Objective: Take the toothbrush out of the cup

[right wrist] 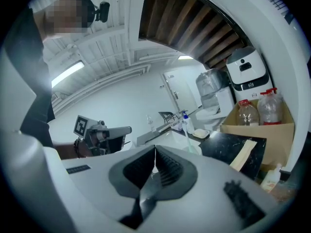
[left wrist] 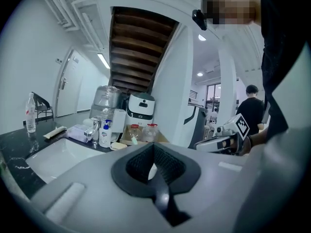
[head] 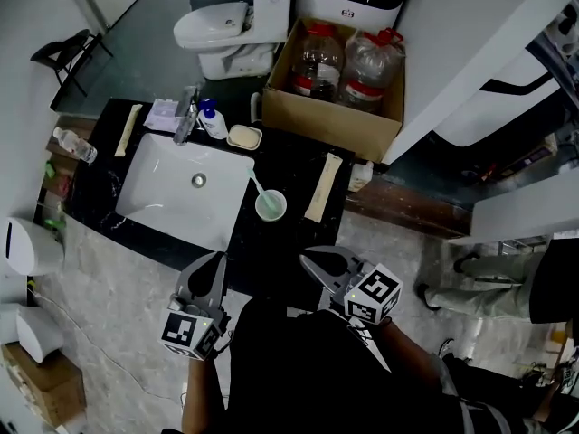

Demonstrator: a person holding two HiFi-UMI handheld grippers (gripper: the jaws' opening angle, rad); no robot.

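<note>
A pale green cup (head: 270, 205) stands on the black counter (head: 280, 251), just right of the white sink (head: 181, 193). A light green toothbrush (head: 256, 183) leans out of the cup toward the upper left. Both grippers hang short of the counter's near edge, below the cup. My left gripper (head: 217, 260) is shut and holds nothing. To its right, my right gripper (head: 309, 259) is also shut and empty. In the right gripper view the toothbrush (right wrist: 186, 137) and cup (right wrist: 193, 149) show beyond the jaws, which meet. The left gripper (left wrist: 154, 147) has its pads pressed together.
A faucet (head: 187, 111), soap bottle (head: 213, 121) and soap dish (head: 244, 136) sit behind the sink. Long wrapped packets (head: 324, 186) lie on the counter, and a water bottle (head: 74, 145) lies at its left end. Behind it are a cardboard box (head: 335, 116) with jugs and a toilet (head: 226, 30).
</note>
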